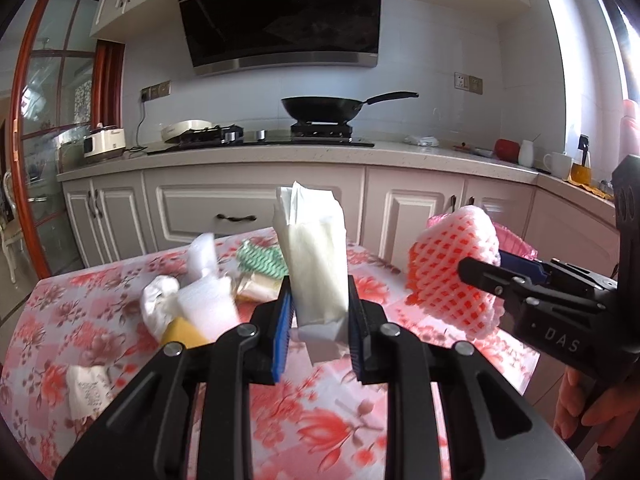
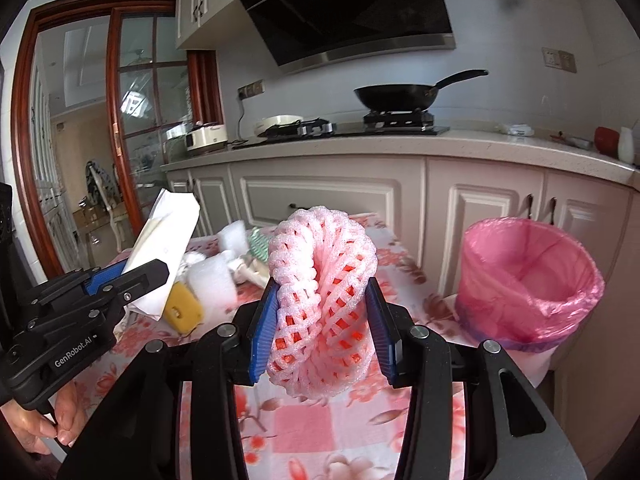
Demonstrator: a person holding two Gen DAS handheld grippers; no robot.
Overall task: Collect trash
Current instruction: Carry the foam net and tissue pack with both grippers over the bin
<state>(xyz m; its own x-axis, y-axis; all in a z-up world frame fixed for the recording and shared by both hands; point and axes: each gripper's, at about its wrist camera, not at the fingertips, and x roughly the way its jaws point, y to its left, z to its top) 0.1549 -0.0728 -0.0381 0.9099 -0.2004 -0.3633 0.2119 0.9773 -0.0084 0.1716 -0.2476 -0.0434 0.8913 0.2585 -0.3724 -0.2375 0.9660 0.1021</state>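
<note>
My left gripper is shut on a white paper wrapper that stands upright between its blue pads, held above the floral table. The same left gripper and wrapper show at the left of the right wrist view. My right gripper is shut on a pink foam fruit net, lifted over the table; this net also shows at the right of the left wrist view. A bin with a pink bag stands to the right of the table.
Loose trash lies on the table: white foam pieces, a yellow sponge, a green-white net, crumpled paper and a receipt. Kitchen cabinets and a counter with a wok stand behind. A hand holds the left gripper.
</note>
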